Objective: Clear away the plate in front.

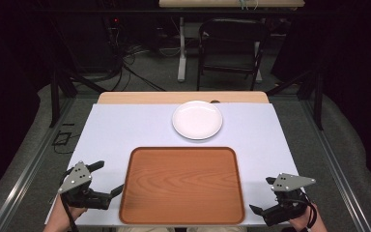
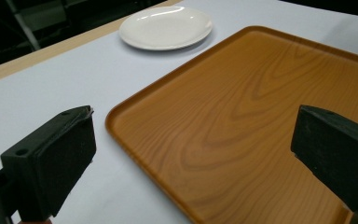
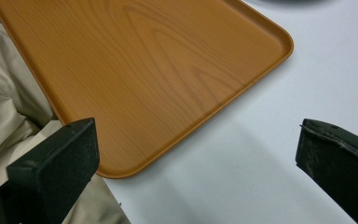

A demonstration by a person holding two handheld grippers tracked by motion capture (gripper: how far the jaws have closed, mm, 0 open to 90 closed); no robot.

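The worktop (image 1: 125,130) carries a wooden tray (image 1: 182,186) at its near middle. A white plate (image 1: 197,120) lies at 12 o'clock from the tray, just beyond it. The left hand-held gripper (image 1: 110,180) at 9 o'clock and the right hand-held gripper (image 1: 263,195) at 3 o'clock both stand wide, holding nothing.

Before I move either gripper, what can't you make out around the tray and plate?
- Plate, right gripper view: cut off by the top edge; a sliver shows.
- Tray, left gripper view: near right corner hidden behind the left gripper's right jaw.
- Small dark thing behind the plate, high view: too small to identify.
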